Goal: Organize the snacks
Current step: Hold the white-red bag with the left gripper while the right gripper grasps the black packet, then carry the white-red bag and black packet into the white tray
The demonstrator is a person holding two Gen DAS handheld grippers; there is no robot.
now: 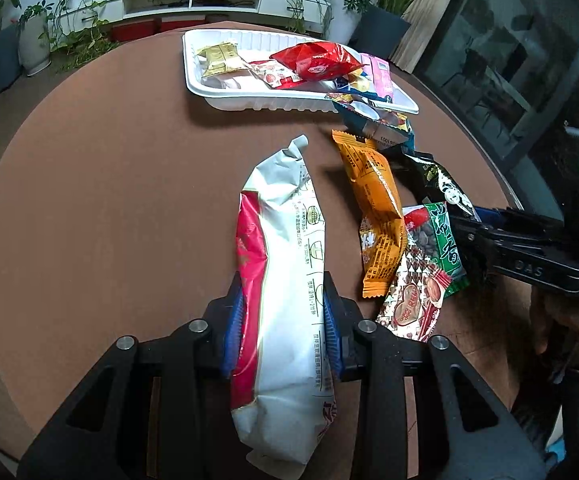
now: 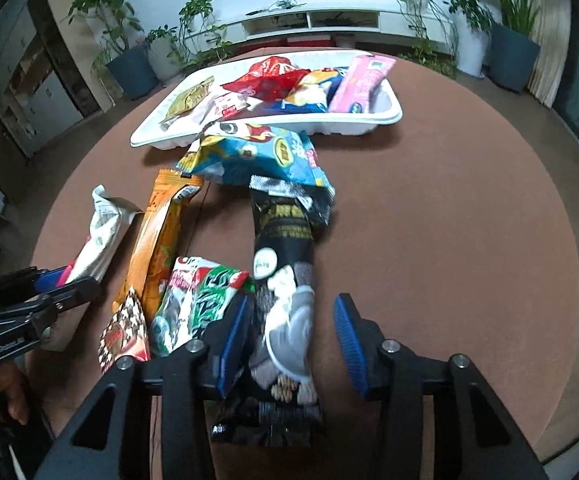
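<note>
One white tray (image 1: 225, 101) far on the table (image 1: 109, 200) (six packets inside), five loose packets near, left gripper (image 1: 283, 320) clamped on white packet (image 1: 285, 280), right gripper (image 2: 295, 334) apart around black packet (image 2: 285, 280).

Loose packets (image 2: 161, 240) lie on the table (image 2: 449, 240) before the tray (image 2: 273, 120) — more packets inside.

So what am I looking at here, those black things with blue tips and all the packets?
They are hand-held tongs, one per hand, each carrying a camera that looks along its fingers. One picture comes from the left tongs, clamped on a long white and red packet. The other comes from the right tongs, whose pads straddle a black packet without pinching it yet. Loose snacks lie on a round brown table; a white tray holds more.
</note>
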